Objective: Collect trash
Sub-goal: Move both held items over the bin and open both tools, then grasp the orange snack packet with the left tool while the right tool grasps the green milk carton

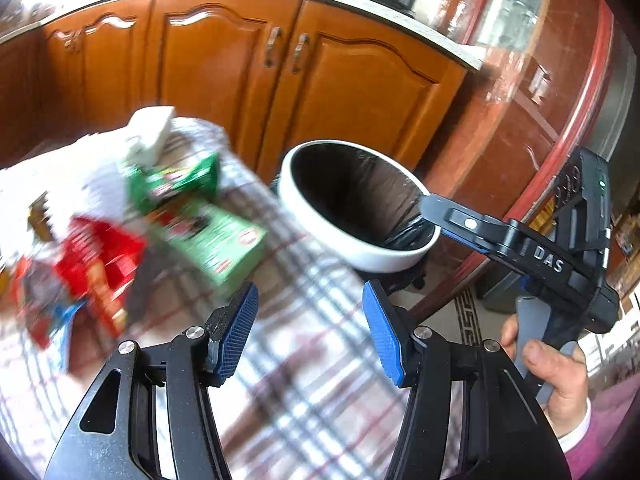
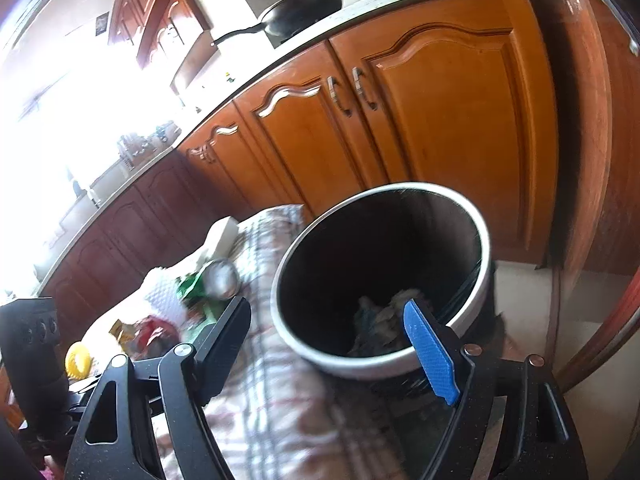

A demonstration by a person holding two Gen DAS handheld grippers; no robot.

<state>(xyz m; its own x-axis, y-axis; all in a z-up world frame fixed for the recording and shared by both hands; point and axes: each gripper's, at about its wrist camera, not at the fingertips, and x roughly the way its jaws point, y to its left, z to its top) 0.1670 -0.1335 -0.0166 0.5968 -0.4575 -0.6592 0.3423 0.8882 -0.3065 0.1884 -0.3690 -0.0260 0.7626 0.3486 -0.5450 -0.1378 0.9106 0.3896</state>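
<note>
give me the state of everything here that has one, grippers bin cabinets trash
left gripper: open, empty, over the checked tablecloth
right gripper: open, empty, above the bin rim
trash bin: no lid on, black liner, some crumpled trash at the bottom
cabinet doors: closed
green packets: lying on the table, not yet binned
red wrappers: lying on the table, blurred

Blurred green and red wrappers [image 1: 192,216] lie on the table beside the open white-rimmed bin [image 1: 320,216].
</note>
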